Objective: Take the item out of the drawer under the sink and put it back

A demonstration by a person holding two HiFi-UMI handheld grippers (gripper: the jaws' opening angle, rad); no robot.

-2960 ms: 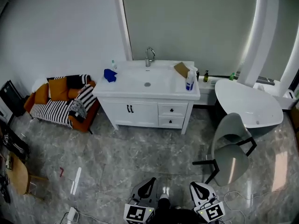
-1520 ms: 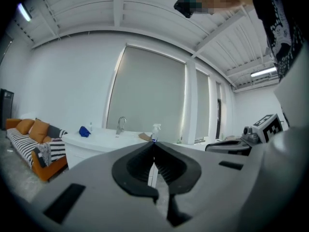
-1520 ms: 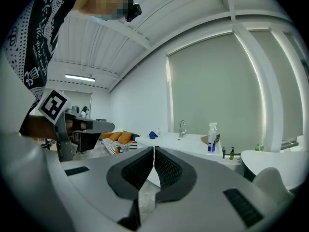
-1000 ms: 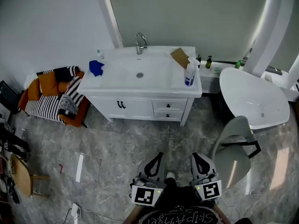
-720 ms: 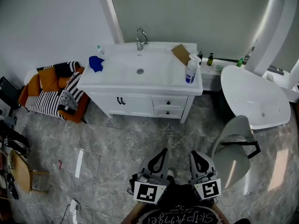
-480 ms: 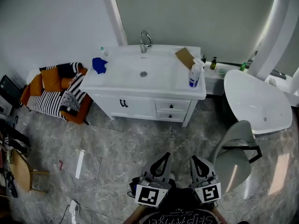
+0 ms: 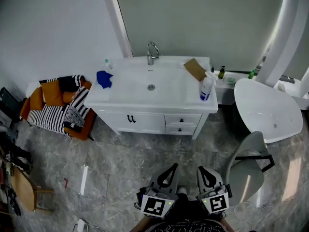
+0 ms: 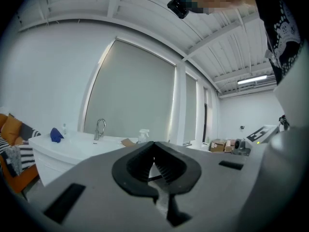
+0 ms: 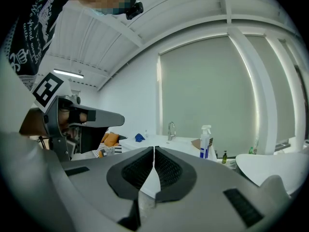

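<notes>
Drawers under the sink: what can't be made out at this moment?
- Two white drawers, head view: shut fronts hide any contents.
- Same drawers, gripper views: hidden behind the grey left tongs and right tongs.
- Small dark bottle, head view: label too small to read.
- Flat brown item, head view: too small to identify.

No word or number can be read. White print on the person's black garment (image 9: pixel 29 33) is too blurred, and the blue label on the white spray bottle (image 7: pixel 206 89) too small.
</notes>
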